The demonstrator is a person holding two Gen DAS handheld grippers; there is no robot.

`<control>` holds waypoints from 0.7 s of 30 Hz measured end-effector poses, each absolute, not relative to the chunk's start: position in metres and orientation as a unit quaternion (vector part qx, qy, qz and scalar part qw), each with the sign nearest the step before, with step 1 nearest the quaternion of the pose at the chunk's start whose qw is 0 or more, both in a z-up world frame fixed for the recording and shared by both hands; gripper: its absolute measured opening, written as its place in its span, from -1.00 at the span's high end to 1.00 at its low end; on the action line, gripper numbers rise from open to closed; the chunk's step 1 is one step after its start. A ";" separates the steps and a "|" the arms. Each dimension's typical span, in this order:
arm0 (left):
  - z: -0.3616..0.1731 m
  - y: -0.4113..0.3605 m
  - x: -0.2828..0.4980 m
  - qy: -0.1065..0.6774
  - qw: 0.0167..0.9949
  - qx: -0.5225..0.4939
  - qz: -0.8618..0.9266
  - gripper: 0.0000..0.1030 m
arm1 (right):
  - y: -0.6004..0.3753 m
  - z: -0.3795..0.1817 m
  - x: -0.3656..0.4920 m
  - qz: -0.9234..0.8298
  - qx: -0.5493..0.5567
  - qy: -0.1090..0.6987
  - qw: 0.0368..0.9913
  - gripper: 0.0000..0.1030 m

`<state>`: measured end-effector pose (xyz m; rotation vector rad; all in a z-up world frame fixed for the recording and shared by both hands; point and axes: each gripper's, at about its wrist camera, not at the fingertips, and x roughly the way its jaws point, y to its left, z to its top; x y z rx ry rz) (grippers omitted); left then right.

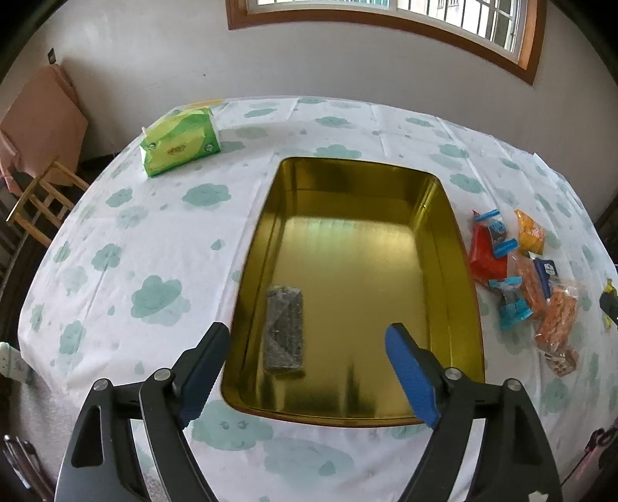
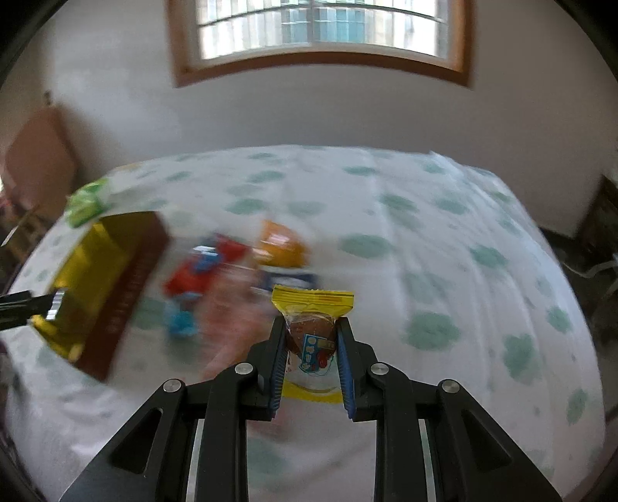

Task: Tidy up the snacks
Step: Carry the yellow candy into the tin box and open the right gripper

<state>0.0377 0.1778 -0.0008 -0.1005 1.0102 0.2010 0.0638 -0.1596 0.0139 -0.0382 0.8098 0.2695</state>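
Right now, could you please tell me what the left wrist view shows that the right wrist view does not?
Only the left wrist view shows the dark packet lying inside the gold tin, below the open left tongs. Only the right wrist view shows the right tongs shut on a yellow-edged snack. Both show the tin, the green tissue pack, the snack pile, the cloud-patterned tablecloth and the window.

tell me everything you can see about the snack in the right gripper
The yellow snack packet has crimped yellow ends and a clear middle showing a brown piece inside, plus a blue and red printed label. It looks like thin plastic film. It stands upright, pinched at its sides by the right gripper, lifted above the tablecloth.
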 end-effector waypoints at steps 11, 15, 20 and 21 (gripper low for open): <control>0.003 0.229 0.013 0.466 0.865 -0.087 0.164 -0.66 | -0.035 0.017 0.057 0.274 -0.051 0.397 0.875 0.52; -0.002 0.247 0.004 0.469 0.858 -0.102 0.181 -0.66 | 0.003 0.014 0.054 0.302 -0.071 0.399 0.863 0.52; -0.011 0.261 -0.004 0.478 0.849 -0.106 0.199 -0.66 | 0.038 0.000 0.055 0.322 -0.090 0.412 0.848 0.52; -0.013 0.263 -0.005 0.481 0.847 -0.106 0.201 -0.66 | 0.044 -0.002 0.054 0.325 -0.096 0.413 0.845 0.52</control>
